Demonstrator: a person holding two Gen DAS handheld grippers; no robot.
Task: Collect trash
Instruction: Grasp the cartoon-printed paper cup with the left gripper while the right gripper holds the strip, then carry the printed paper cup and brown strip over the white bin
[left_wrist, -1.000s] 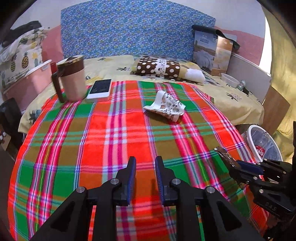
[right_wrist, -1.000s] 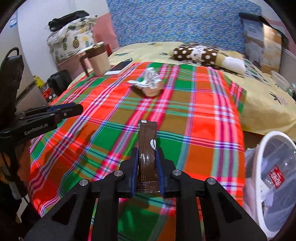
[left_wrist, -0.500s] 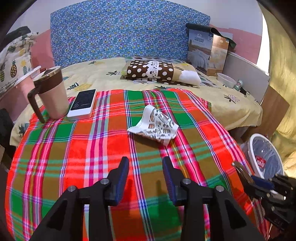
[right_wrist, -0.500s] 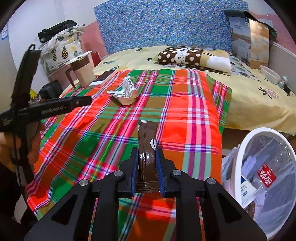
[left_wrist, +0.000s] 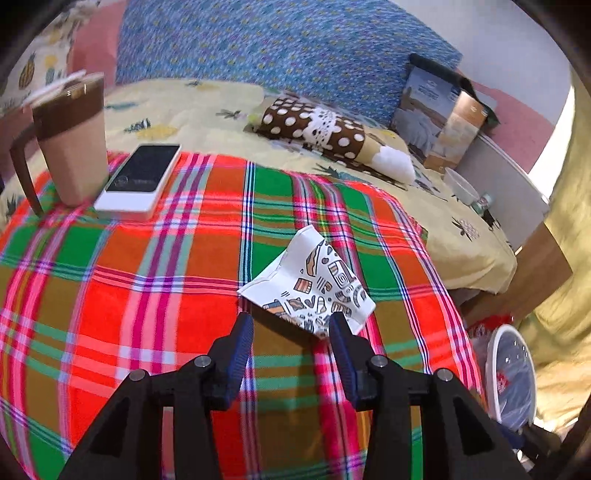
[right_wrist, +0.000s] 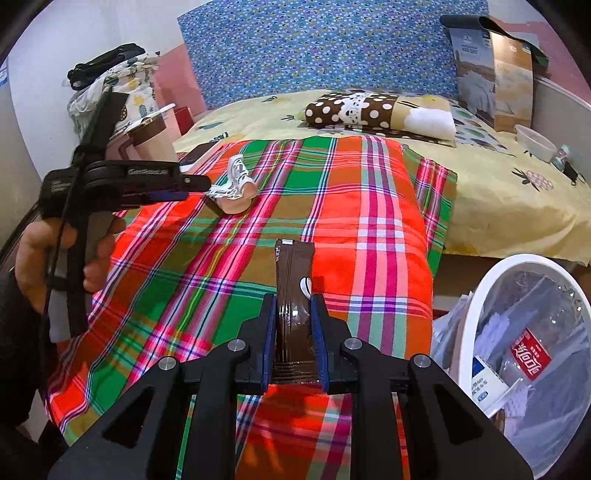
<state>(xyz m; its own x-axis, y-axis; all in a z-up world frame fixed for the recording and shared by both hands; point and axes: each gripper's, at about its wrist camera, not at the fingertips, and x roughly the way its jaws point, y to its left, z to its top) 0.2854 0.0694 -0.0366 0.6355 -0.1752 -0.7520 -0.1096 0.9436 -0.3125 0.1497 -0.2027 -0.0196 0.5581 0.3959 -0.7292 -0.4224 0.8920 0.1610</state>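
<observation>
A crushed white paper cup (left_wrist: 314, 284) with printed patterns lies on the plaid cloth (left_wrist: 166, 280). My left gripper (left_wrist: 291, 325) hovers right at the cup's near edge, its jaws opening and pressing on nothing. From the right wrist view the left gripper (right_wrist: 207, 182) reaches the cup (right_wrist: 236, 184) from the left, held by a person's hand (right_wrist: 33, 258). My right gripper (right_wrist: 293, 306) is shut on a brown sachet (right_wrist: 293, 266) that sticks out forward above the cloth. A white trash bin (right_wrist: 480, 295) with a bag and a bottle inside stands at the lower right.
A brown-topped mug (left_wrist: 70, 140) and a white phone (left_wrist: 140, 177) sit at the cloth's far left. A dotted pillow (left_wrist: 317, 125) and a boxed quilt (left_wrist: 439, 118) lie on the yellow bed behind. The bin (left_wrist: 491, 354) is off the cloth's right edge.
My left gripper moved forward to the paper cup and its jaws widened. The right gripper, still holding the sachet, drifted slightly toward the bin.
</observation>
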